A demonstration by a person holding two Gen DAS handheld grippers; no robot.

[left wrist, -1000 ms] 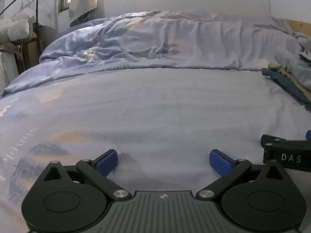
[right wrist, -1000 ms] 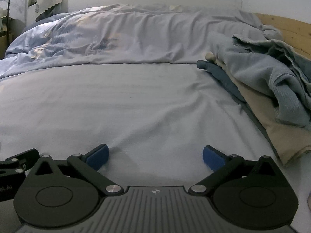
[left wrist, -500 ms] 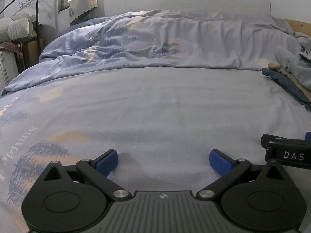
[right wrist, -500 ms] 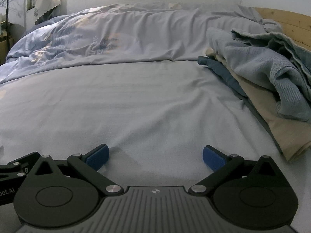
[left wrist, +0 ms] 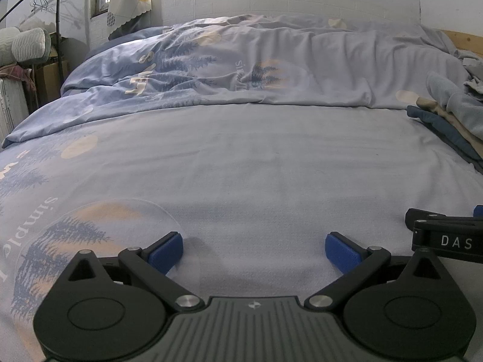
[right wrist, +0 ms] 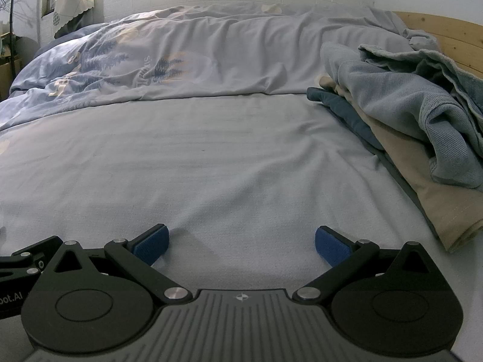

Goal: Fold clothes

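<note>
A heap of clothes lies at the bed's right side: a light blue garment (right wrist: 401, 99) on top, a beige one (right wrist: 422, 178) under it and a dark blue one (right wrist: 341, 105) at the bottom. The same pile (left wrist: 449, 114) shows at the right edge of the left wrist view. My left gripper (left wrist: 254, 252) stands open low over the printed sheet, nothing between its blue pads. My right gripper (right wrist: 241, 245) is open too, over plain sheet, left of the pile and well short of it.
A rumpled duvet (left wrist: 256, 69) fills the back of the bed. A wooden headboard (right wrist: 446, 42) runs along the right. A clothes rail with hangers (left wrist: 57, 24) and stacked pillows (left wrist: 21, 45) stand at the left. The right gripper's body (left wrist: 446, 235) pokes in beside the left one.
Both views have tilted up slightly, showing more wall and window. Both grippers stay open in the same spot above the sheet.
</note>
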